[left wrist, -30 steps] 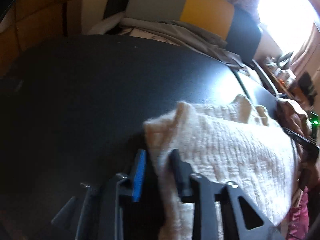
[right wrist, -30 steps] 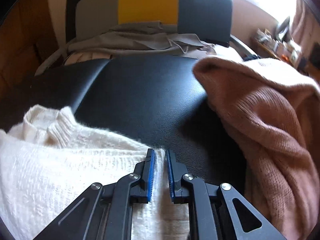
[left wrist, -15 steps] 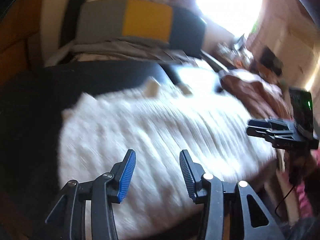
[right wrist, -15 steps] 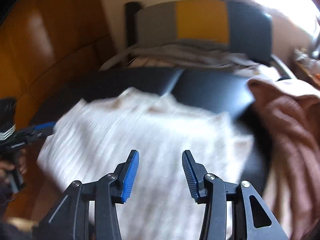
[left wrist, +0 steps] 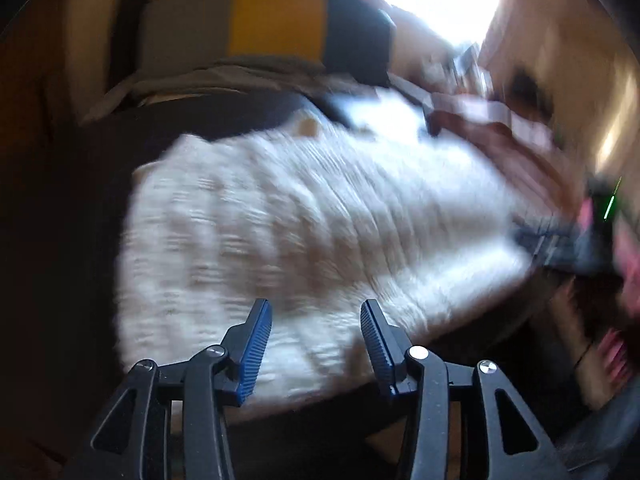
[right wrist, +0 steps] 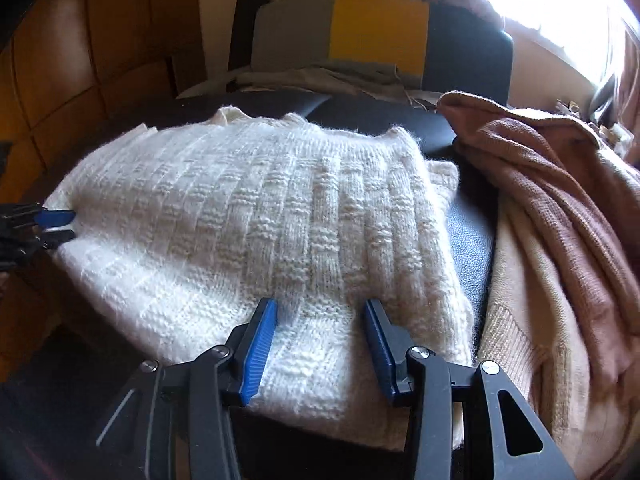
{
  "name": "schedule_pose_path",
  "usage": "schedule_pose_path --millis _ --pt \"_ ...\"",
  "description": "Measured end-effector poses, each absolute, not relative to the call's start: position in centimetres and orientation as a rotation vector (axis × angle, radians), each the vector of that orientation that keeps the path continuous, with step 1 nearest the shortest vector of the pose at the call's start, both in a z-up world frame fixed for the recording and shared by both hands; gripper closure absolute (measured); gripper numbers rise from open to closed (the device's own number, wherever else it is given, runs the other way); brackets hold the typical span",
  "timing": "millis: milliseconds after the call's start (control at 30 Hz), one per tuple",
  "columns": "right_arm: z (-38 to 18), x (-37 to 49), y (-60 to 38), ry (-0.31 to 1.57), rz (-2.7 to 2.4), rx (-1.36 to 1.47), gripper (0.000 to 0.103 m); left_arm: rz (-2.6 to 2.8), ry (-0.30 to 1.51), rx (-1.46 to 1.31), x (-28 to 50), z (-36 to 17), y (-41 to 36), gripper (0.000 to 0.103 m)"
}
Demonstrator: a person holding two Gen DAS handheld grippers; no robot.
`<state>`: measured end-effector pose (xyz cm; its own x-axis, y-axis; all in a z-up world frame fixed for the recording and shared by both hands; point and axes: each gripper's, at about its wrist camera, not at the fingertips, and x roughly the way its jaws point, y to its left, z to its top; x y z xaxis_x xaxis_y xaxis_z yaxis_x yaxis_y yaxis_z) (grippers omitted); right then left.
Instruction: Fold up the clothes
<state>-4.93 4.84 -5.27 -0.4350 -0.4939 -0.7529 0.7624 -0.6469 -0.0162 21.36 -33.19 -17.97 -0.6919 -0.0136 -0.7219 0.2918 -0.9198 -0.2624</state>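
A white knit sweater (right wrist: 260, 208) lies folded on the black padded surface (right wrist: 468, 232); it is blurred in the left wrist view (left wrist: 300, 220). My right gripper (right wrist: 320, 308) hovers open over the sweater's near edge, with nothing between its blue pads. My left gripper (left wrist: 316, 312) is likewise open above the near edge, gripping nothing. From the right wrist view, the left gripper (right wrist: 52, 224) shows at the sweater's left side, clear of the knit. The right gripper (left wrist: 560, 244) appears as a dark blur at the sweater's right end.
A pinkish-brown sweater (right wrist: 560, 184) is heaped to the right on a beige garment (right wrist: 520, 320). Behind the surface stands a chair with a grey, yellow and dark back (right wrist: 380, 28), with grey cloth (right wrist: 320, 76) draped on its seat. Wooden panelling fills the left.
Both grippers have let go of the white sweater, opened and drawn back toward its near edge. The sweater now lies flat and folded.
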Motion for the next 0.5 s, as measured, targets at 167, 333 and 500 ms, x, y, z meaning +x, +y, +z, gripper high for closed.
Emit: schedule_pose_path --millis 167,333,500 --pt "-3.1 -3.2 4.7 0.337 -2.072 1.003 0.031 -2.542 0.997 0.887 27.4 -18.7 -38.9 0.051" --pt "-1.9 -0.7 1.7 0.257 -1.851 1.02 0.009 -2.498 1.094 0.865 29.4 -20.2 -40.3 0.049" --pt "-3.4 0.4 -1.8 0.303 -1.81 1.046 0.001 -2.547 1.069 0.982 25.9 -21.0 -39.5 0.048"
